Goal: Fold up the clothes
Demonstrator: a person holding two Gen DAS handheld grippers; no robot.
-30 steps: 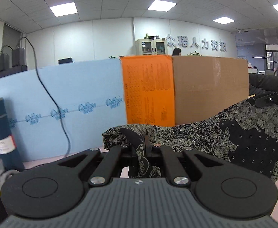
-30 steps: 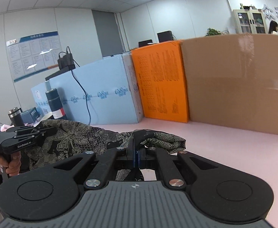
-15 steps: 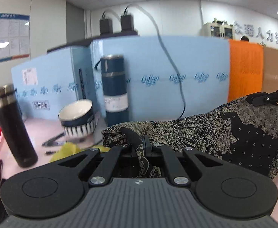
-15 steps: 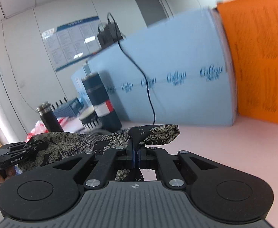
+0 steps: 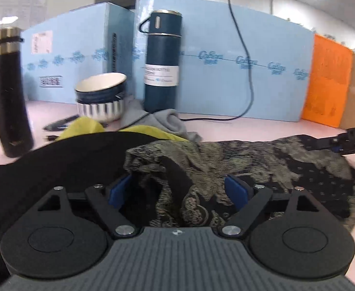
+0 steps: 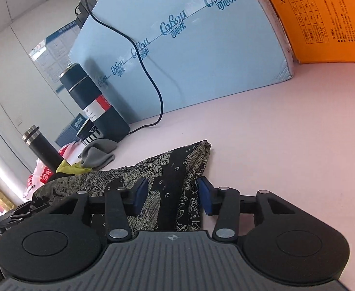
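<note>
— So, what were the two grippers doing at that moment?

— Both had just been opening. The left gripper (image 5: 178, 191) stood with its blue pads (image 5: 235, 191) wide apart, and the black garment with a gold lace-like print (image 5: 262, 160) lay loose between them, no pad pressing on it. The right gripper (image 6: 172, 195) was parted less widely; a fold of the same cloth (image 6: 167, 177) ran between its jaws, close to the pads, but I could not see them squeezing it.

— And where was the garment itself?

— Spread flat on the pale pink tabletop (image 6: 286, 131), stretching from one gripper to the other. In the left wrist view, the right gripper's black tip (image 5: 347, 140) showed at the cloth's far right edge. A plain black cloth (image 5: 56, 160) lay just to the left of it.

— What sat beyond that?

— A crumpled yellow-green cloth (image 5: 87, 126) and a grey cloth (image 5: 172, 123), near the garment's far edge. Behind them, two stacked bowls (image 5: 99, 99), the upper one dark blue with a white inside, the lower one white with dark stripes. A tall dark blue flask (image 5: 162, 60) stood upright beside them, and a black steel-capped bottle (image 5: 7, 92) stood well to the left.

— And at the back?

— A light blue printed carton (image 6: 189, 48) with a black cable (image 6: 153, 82) hanging down its face, then an orange box (image 5: 325, 82) to its right.
</note>
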